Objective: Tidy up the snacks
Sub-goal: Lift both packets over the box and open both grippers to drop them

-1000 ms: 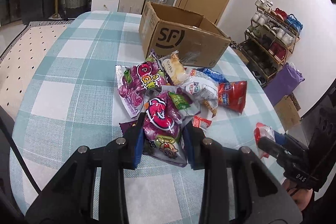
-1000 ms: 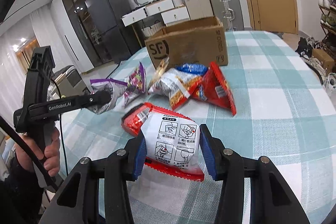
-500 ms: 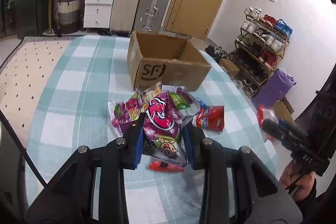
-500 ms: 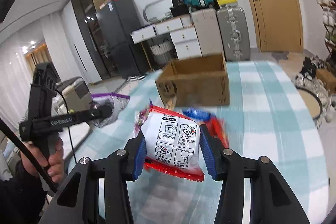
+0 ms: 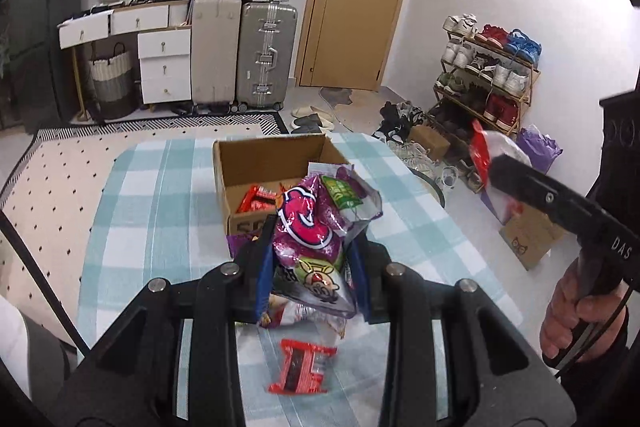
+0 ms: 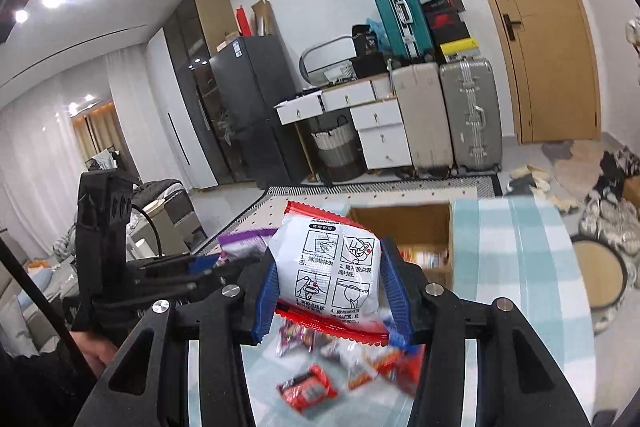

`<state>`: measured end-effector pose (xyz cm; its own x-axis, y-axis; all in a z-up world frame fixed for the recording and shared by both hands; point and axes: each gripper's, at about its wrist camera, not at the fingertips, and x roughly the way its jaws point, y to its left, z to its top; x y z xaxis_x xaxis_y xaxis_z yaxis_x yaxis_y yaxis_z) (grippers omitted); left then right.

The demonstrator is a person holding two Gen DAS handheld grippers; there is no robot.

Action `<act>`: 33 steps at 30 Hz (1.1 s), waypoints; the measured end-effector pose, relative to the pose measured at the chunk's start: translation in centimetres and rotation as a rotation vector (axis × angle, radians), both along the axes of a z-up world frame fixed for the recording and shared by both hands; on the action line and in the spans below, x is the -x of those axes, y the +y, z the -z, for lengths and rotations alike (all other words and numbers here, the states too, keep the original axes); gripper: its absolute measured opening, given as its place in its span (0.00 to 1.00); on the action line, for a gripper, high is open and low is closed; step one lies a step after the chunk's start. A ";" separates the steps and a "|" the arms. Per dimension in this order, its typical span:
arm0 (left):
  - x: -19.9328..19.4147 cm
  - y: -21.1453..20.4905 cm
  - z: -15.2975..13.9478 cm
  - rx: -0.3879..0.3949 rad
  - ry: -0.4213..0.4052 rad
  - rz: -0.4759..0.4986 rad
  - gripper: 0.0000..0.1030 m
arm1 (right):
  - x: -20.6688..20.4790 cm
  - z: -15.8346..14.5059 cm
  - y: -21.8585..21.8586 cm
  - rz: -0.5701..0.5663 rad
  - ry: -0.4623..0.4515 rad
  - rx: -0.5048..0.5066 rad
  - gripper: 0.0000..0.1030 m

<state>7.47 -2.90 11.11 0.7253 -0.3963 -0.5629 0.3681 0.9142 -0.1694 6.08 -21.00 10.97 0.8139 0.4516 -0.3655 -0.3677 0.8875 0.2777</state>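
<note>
1. Left wrist view: my left gripper is clamped on a purple snack bag with a red and white logo, its blue pads pressing the bag from both sides.
2. I hold that bag up off the checked tablecloth, and it stands in front of the near wall of the open cardboard box.
3. Inside the box I can see red snack packets lying on the bottom.
4. Below my left gripper a small red packet lies flat on the tablecloth, apart from the bag I hold.
5. At the right edge of this view my right hand grips the black handle of the other tool, whose tip carries a red and white bag off to the right of the box.
6. Right wrist view: my right gripper is closed on that white bag with the red edge, printed side with instruction drawings facing the camera.
7. It is lifted clear of the table, with the box just behind it and open at the top.
8. Under it several loose snack packets lie on the tablecloth, somewhat blurred.
9. To the left my left gripper reaches in, with a purple edge of its bag showing beyond it.
10. Suitcases and white drawers stand by the far wall.
</note>
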 end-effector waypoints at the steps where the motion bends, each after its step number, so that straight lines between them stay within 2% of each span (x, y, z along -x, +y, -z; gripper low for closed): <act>1: -0.3 -0.3 -0.6 -0.004 -0.004 0.004 0.29 | -0.7 -0.6 0.1 -0.005 -0.004 0.001 0.46; 4: -1.9 -1.2 -2.5 -0.018 -0.017 0.011 0.29 | -2.6 -1.9 0.3 -0.020 0.004 -0.005 0.46; 9: -5.6 -1.8 -4.7 -0.009 0.011 0.016 0.29 | -6.4 -4.0 0.6 -0.018 0.002 0.030 0.46; 18: -13.5 -3.5 -6.2 -0.059 0.028 0.001 0.29 | -13.2 -5.3 0.3 -0.012 0.020 0.090 0.47; 21: -17.0 -3.8 -5.4 -0.051 0.065 0.004 0.29 | -16.0 -4.6 0.1 -0.011 0.051 0.105 0.47; 26: -22.2 -4.9 -3.5 -0.083 0.108 -0.003 0.29 | -20.7 -2.5 -0.1 0.001 0.113 0.144 0.47; 33: -27.9 -5.2 2.7 -0.064 0.214 -0.034 0.29 | -25.7 1.9 0.4 -0.012 0.190 0.161 0.47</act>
<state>35.35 -8.06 8.38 0.5993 -0.3324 -0.7282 0.2986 0.9369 -0.1819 31.76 -20.60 9.02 0.7186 0.3844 -0.5795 -0.3333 0.9218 0.1981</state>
